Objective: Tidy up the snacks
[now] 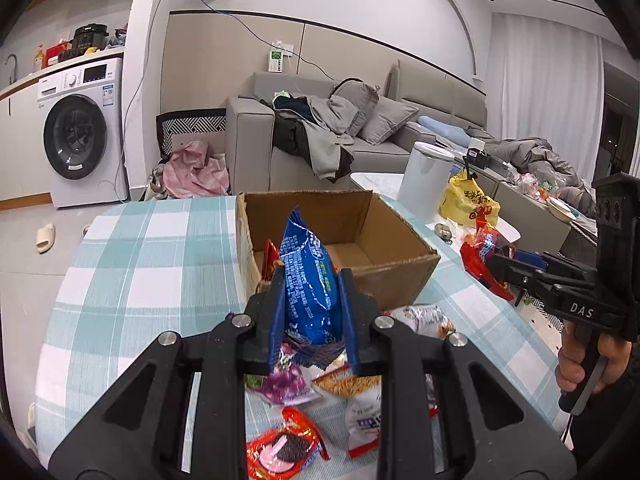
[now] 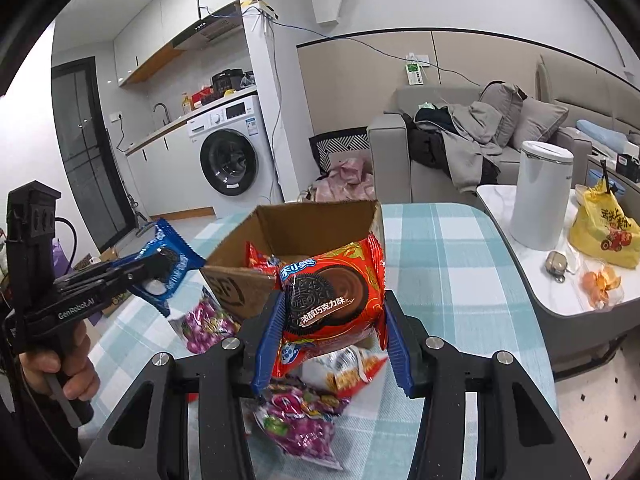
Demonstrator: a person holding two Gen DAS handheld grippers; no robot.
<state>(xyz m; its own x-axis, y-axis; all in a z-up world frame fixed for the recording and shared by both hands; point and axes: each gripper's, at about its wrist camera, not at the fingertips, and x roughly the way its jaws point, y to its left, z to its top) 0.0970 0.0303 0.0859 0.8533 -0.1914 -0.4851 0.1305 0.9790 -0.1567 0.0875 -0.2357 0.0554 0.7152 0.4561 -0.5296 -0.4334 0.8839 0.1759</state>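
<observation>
My left gripper (image 1: 311,304) is shut on a blue Oreo packet (image 1: 308,280) and holds it upright just in front of the open cardboard box (image 1: 400,264). It also shows at the left of the right wrist view (image 2: 160,268). My right gripper (image 2: 332,320) is shut on a red Oreo packet (image 2: 332,292), held above the table near the box's front corner (image 2: 240,284). A red packet (image 1: 270,258) lies inside the box. Loose snacks lie below on the table: purple candy bags (image 2: 296,420), a red cookie packet (image 1: 284,448), a noodle snack bag (image 1: 348,384).
The checked tablecloth (image 1: 140,280) covers the table. A side table (image 2: 560,304) to the right holds a white canister (image 2: 540,196), a yellow bag (image 2: 604,228) and orange peels. A sofa and a washing machine stand behind.
</observation>
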